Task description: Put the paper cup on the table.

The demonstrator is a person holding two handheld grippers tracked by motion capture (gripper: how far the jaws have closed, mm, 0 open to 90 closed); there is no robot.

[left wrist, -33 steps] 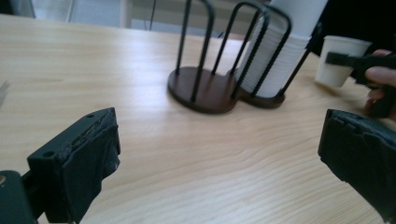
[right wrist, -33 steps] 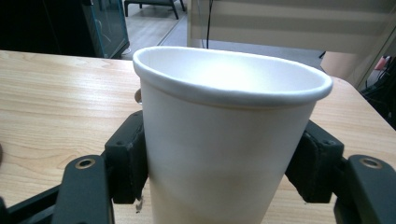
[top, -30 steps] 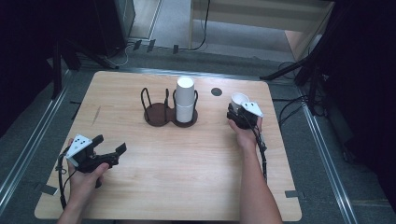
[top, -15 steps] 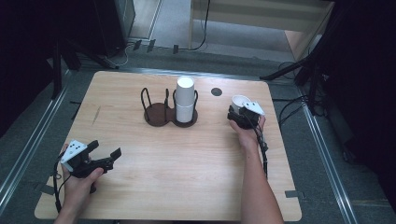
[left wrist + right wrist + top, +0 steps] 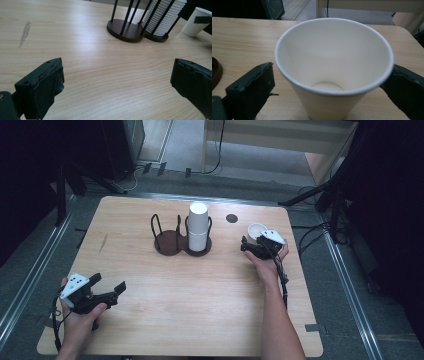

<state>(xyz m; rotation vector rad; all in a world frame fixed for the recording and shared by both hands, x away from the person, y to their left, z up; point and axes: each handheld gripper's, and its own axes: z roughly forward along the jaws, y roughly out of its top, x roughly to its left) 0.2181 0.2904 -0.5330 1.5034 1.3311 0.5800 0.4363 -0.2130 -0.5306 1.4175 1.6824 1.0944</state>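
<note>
Counter (image 5: 190,320): pale wood, fine straight grain, smooth with a soft satin sheen, one dull grey smear. Paper cup (image 5: 332,72): white, matt, smooth, rolled rim. Cup stack (image 5: 165,17): white paper, ribbed by its rims. Holder (image 5: 125,30): dark glossy base, thin black rods. Hand-held gripper pads (image 5: 50,82): matt black, roughened

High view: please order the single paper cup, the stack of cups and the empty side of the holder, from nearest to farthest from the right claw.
1. Single paper cup, between the right claw jaws.
2. Stack of cups, to its left.
3. Empty side of the holder, farther left.
</note>
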